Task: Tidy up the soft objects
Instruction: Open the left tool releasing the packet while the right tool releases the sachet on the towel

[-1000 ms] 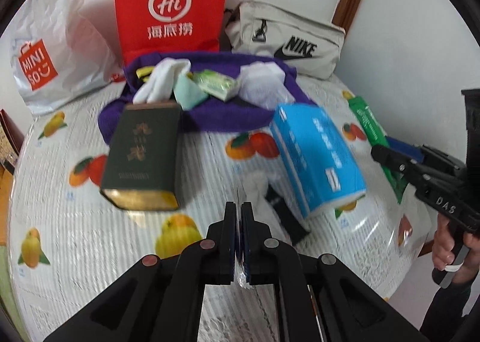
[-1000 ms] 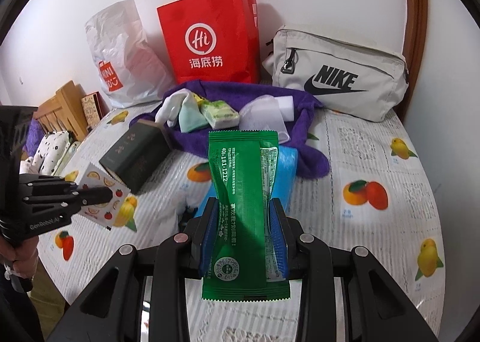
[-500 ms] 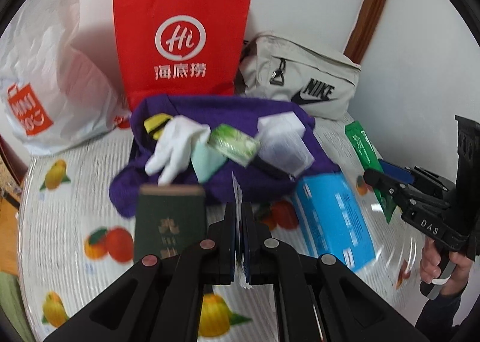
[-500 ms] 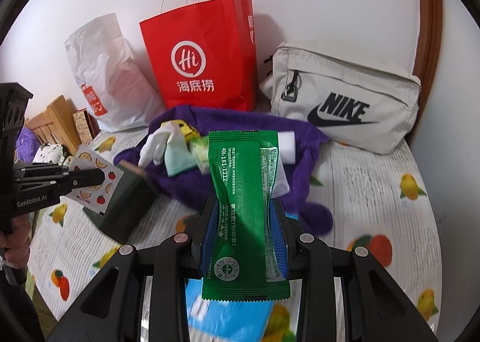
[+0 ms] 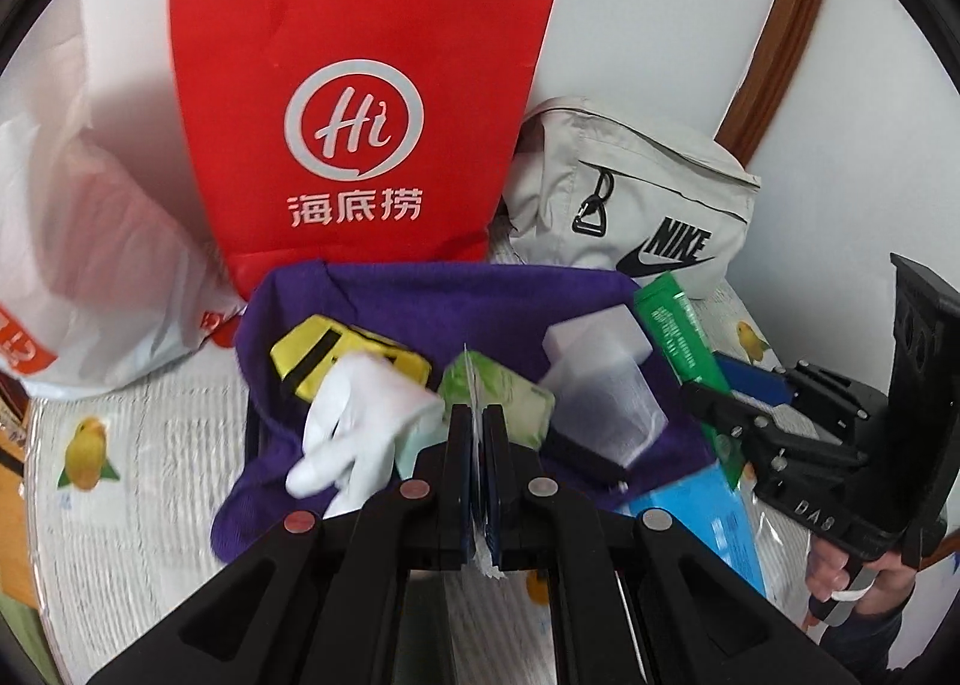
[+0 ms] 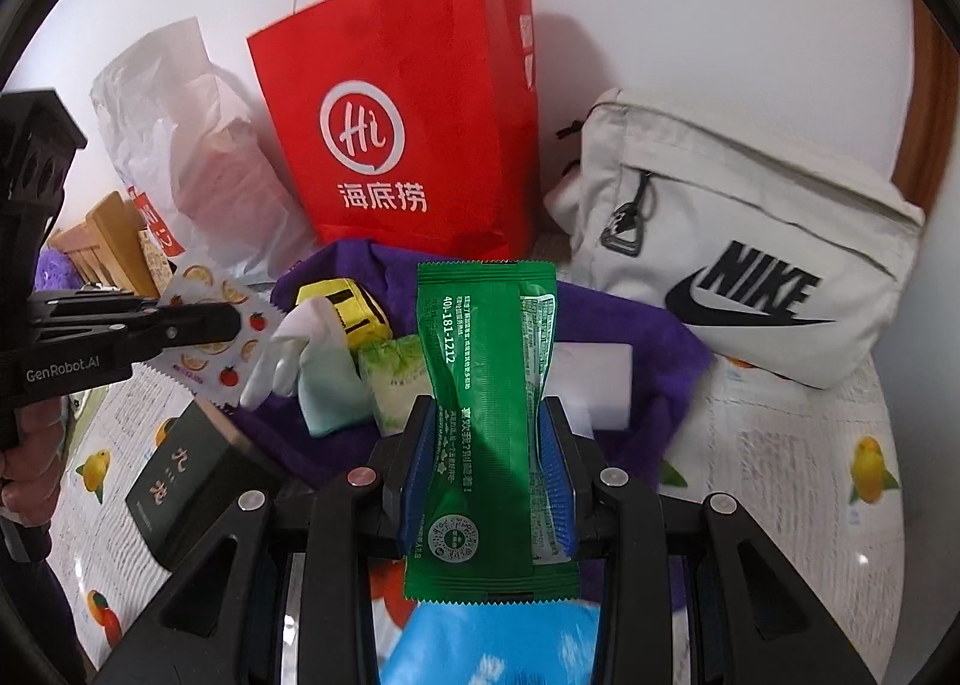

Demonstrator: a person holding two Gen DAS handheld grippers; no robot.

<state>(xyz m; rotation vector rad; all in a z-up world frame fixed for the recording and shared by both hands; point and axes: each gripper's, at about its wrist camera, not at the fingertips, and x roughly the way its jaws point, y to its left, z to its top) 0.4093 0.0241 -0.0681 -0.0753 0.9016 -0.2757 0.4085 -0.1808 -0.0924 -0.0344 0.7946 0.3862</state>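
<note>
My right gripper (image 6: 489, 415) is shut on a green foil packet (image 6: 489, 385) that stands upright between the blue pads; in the left wrist view that green foil packet (image 5: 675, 331) shows at the right. My left gripper (image 5: 477, 427) is shut on a thin flat sachet (image 5: 474, 385), seen edge-on; the right wrist view shows this fruit-printed sachet (image 6: 207, 325) at the left gripper (image 6: 231, 322). Both hover over a purple cloth (image 5: 480, 295) that bears a white glove (image 5: 360, 421), a yellow pouch (image 5: 324, 352), a light green tissue pack (image 5: 510, 397) and a white block (image 5: 591, 343).
A red paper bag (image 5: 360, 114) stands behind the purple cloth, a white plastic bag (image 5: 90, 241) to its left, a beige Nike bag (image 5: 630, 205) to its right. A blue tissue pack (image 5: 708, 523) and a dark green box (image 6: 186, 475) lie on the fruit-print tablecloth (image 5: 120, 475). A person's hands hold both grippers.
Both grippers have travelled forward toward the red bag and purple cloth, carrying the sachet and green packet. The dark green box and blue pack have slid below or out of the left wrist view.
</note>
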